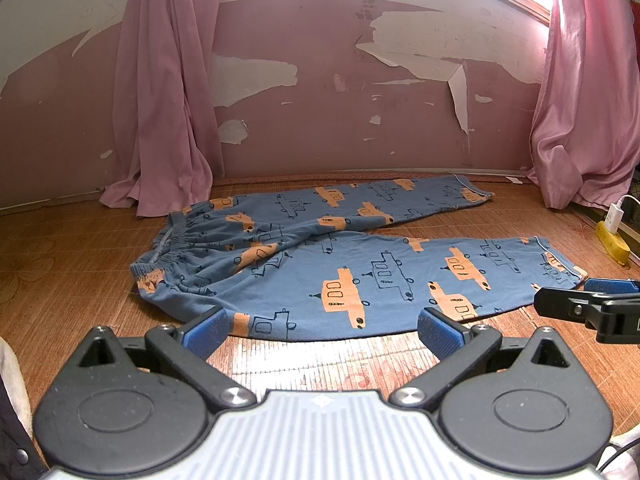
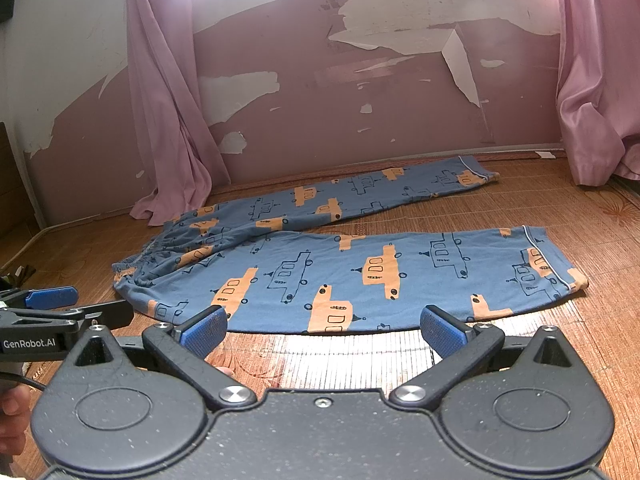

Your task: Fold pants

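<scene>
Blue pajama pants [image 1: 352,276] with orange and outlined vehicle print spread flat on woven bamboo mat [image 1: 60,248], elastic waistband [image 1: 168,248] at left, two legs splayed in a V toward the right. Near leg [image 2: 400,276] close to both grippers, far leg [image 2: 380,188] angled away toward peeling pink wall [image 1: 320,92]. Nothing folded yet; judged as the very start, first step likely laying one leg over the other.

Doing it well: pinch near leg at hem cuff [image 2: 556,268] with right, and near waistband edge with left, both layers of fabric in the bite, not just top one. Lift low, carry across onto far leg, match hems and side seams, set down flat without dragging the crotch bunch. Risk: thin knit slipping, or waistband gathers pulling the fold crooked.

Left gripper [image 1: 324,330] low over mat, just short of near leg's front edge, pointing forward, jaws spread wide, holding nothing. Right gripper [image 2: 324,330] in matching pose, level and low, jaws wide apart too, empty. Seen from left wrist, right gripper near the hem end; seen from right wrist, left gripper near the waistband side. Neither touching fabric. Pink curtains [image 1: 168,92] hanging at both sides, clear of work.
</scene>
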{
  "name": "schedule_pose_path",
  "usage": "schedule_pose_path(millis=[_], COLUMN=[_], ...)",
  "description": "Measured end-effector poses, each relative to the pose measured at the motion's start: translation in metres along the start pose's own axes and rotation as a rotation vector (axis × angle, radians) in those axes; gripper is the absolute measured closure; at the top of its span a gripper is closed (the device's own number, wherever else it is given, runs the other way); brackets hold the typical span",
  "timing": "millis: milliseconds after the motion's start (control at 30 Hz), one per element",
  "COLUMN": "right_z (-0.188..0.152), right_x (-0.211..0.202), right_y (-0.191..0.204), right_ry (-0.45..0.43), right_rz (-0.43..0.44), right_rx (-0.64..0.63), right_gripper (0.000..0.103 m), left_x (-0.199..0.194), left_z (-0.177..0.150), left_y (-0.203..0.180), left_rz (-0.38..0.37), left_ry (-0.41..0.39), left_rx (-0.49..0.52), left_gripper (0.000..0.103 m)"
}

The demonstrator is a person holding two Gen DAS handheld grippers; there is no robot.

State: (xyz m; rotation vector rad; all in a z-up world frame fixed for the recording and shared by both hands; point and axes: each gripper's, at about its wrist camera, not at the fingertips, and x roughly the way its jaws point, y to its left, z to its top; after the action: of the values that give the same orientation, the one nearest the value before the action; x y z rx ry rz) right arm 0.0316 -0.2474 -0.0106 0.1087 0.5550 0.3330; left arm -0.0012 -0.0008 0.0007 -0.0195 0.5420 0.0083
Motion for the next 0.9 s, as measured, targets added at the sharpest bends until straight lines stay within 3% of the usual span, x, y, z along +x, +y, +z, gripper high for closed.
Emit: schedule_pose_path(millis=[600, 800, 900], right_z=[0.003, 0.015, 0.033], right_x=[0.0, 0.008, 0.017], right_y=[0.0, -0.004, -0.011], right_ry=[0.007, 0.074, 0.128], right_rz=[-0.004, -0.012, 0.033], right_rx=[0.001, -0.02, -0.061], right_gripper=[0.001, 0.001, 0.0], left_x=[0.004, 0.017, 0.031], left_z=[-0.004, 0.005, 0.022], left_y=[0.004, 0.01, 0.021], left_rz=[-0.001, -0.005, 0.003], left_ry=[0.007, 0.047, 0.091], left_rx=[0.001, -0.003, -0.017], left_gripper=[0.0, 0.0, 0.0])
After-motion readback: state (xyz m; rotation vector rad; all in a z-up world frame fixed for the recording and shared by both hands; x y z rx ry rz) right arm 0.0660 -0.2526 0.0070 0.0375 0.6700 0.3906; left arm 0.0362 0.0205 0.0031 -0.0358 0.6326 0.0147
